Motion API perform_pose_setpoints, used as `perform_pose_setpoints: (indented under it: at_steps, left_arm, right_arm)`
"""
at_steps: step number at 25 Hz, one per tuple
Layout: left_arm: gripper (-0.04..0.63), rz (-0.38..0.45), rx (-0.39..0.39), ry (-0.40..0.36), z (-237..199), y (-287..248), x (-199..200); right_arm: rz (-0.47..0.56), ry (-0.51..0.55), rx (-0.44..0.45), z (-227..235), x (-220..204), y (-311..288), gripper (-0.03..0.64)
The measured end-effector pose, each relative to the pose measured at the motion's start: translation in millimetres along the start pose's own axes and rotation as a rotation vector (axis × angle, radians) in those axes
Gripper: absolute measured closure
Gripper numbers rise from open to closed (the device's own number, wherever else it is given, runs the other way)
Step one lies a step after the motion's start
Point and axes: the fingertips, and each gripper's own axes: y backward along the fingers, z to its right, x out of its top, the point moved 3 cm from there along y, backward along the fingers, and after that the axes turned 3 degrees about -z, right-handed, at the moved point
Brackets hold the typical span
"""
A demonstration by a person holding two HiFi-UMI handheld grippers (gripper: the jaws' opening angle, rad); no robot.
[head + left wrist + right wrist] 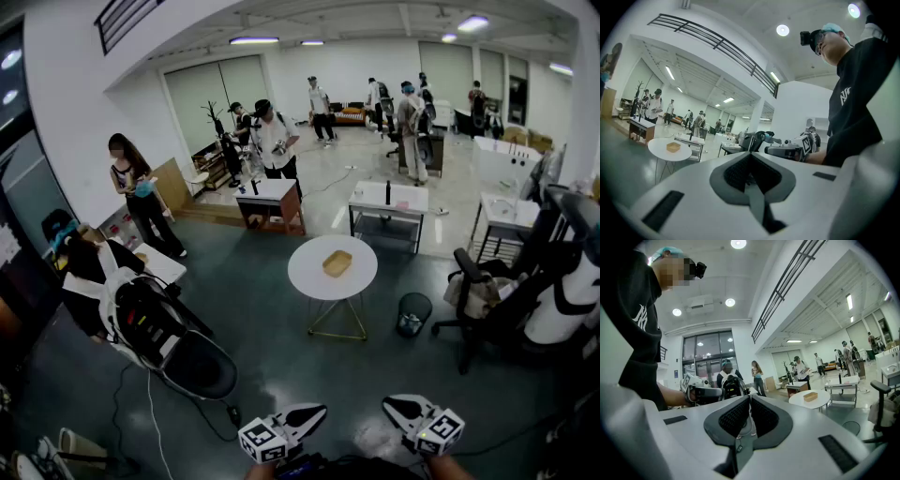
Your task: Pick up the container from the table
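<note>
Nearest us, at the bottom edge of the head view, we hold the left gripper (317,410) and the right gripper (391,405) level and side by side, a gap between them. Each one's own view shows its jaws pressed together with nothing between.

The small, shallow tan rectangular container (337,263) sits well ahead of both, near the middle of the round white table on thin gold legs (305,274), untouched. Just right of the table's foot stands a dark mesh waste bin (413,314); farther right, a black office chair (483,298). To the left we see a black-and-white stroller (173,345). Behind the table are white rectangular desks (389,198) and standing people (272,141).
</note>
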Motion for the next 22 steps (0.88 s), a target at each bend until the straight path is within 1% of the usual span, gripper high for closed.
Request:
perform_pose_setpoints:
  at_steps: [3,7,10,14,18,22]
  left_arm:
    - [0.592,0.005,-0.004,0.002,4.2,-3.5,-0.6]
    - [0.592,0.013,-0.004,0.014,10.4,-6.3,-1.6]
    - [0.592,0.025,-0.004,0.011,12.9,-6.0,-2.0]
    - [0.592,0.026,0.006,0.032,15.2,-8.2,-2.6]
    - [0.592,0.03,-0.003,0.034,19.0,-15.4,-4.0]
    - [0.592,0.038,-0.016,0.036,23.4,-19.5,-3.2]
  right_arm:
    - [-0.011,0.006,0.009,-1.9,4.0,0.0,0.574]
    - [-0.052,-0.008,0.013,-2.8,1.7,3.2,0.574]
    - [-0.018,0.007,0.03,1.9,0.3,3.6,0.574]
    - [0.014,0.003,0.038,10.0,-7.0,10.2,0.572]
    - [0.013,-0.016,0.011,14.0,-6.0,19.7,0.572]
    - [0.01,-0.021,0.019,8.5,-1.4,25.3,0.572]
